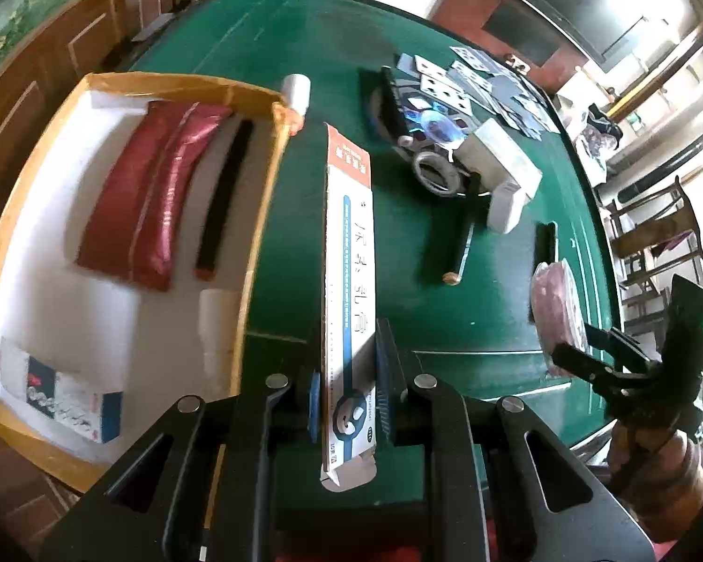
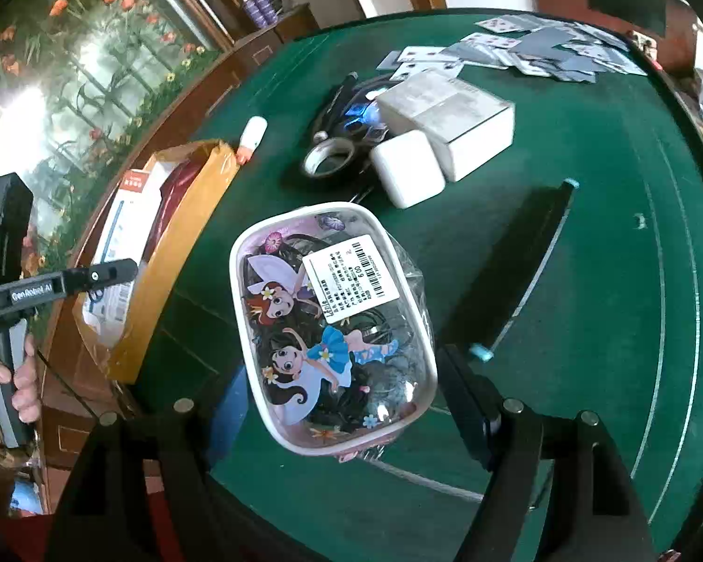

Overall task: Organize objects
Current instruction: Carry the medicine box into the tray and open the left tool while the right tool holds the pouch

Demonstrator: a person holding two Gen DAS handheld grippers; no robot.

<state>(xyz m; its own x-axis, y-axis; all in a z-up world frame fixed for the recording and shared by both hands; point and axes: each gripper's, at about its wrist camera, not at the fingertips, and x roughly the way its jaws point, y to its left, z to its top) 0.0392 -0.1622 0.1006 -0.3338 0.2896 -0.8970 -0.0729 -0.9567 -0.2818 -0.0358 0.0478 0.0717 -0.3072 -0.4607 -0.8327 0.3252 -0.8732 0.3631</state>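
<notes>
Green felt table point(image 2: 586, 281), "GenRobot.AI" on left tongs point(image 2: 112, 276)

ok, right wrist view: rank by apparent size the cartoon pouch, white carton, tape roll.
1. cartoon pouch, though nearest the camera, so inflated
2. white carton
3. tape roll

Home game room: green felt table point(image 1: 304, 47), scattered playing cards point(image 2: 539, 47) (wood panelling).
</notes>
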